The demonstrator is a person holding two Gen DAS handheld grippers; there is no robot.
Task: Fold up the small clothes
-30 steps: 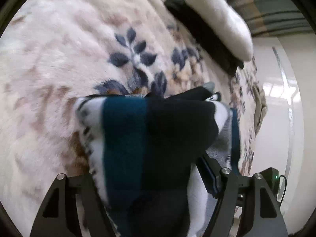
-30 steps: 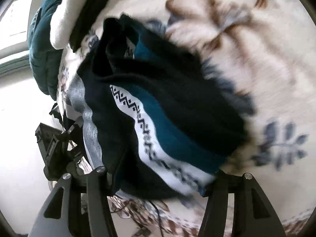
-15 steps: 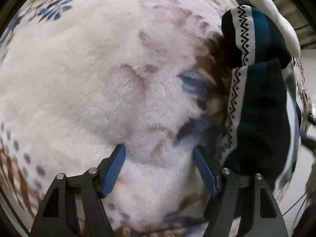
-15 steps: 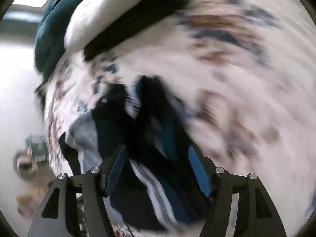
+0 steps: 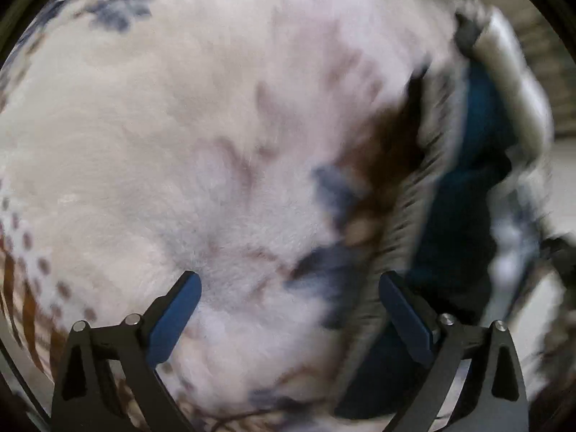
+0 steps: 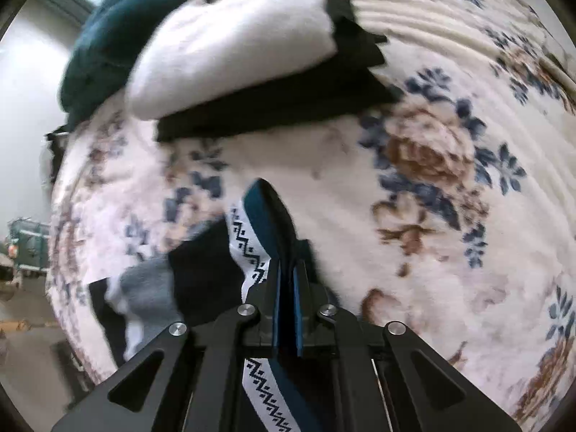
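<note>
Since the earlier frame, right gripper (image 6: 286, 280) closes, now clamping the patterned sweater (image 6: 257, 223) on the floral blanket (image 6: 432, 216). Left gripper (image 5: 288, 309) hovers released over bare blanket, sweater (image 5: 464, 194) blurred alongside.

patterned garment (image 5: 464, 194) motion-blurred, folded stack (image 6: 230, 46) cut off

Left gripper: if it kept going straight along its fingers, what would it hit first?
Most likely the floral blanket. The left gripper is open and empty, and pale plush fills the view between and beyond its fingers. The patterned sock lies off to the right, outside that line. Depth is hard to judge.
</note>
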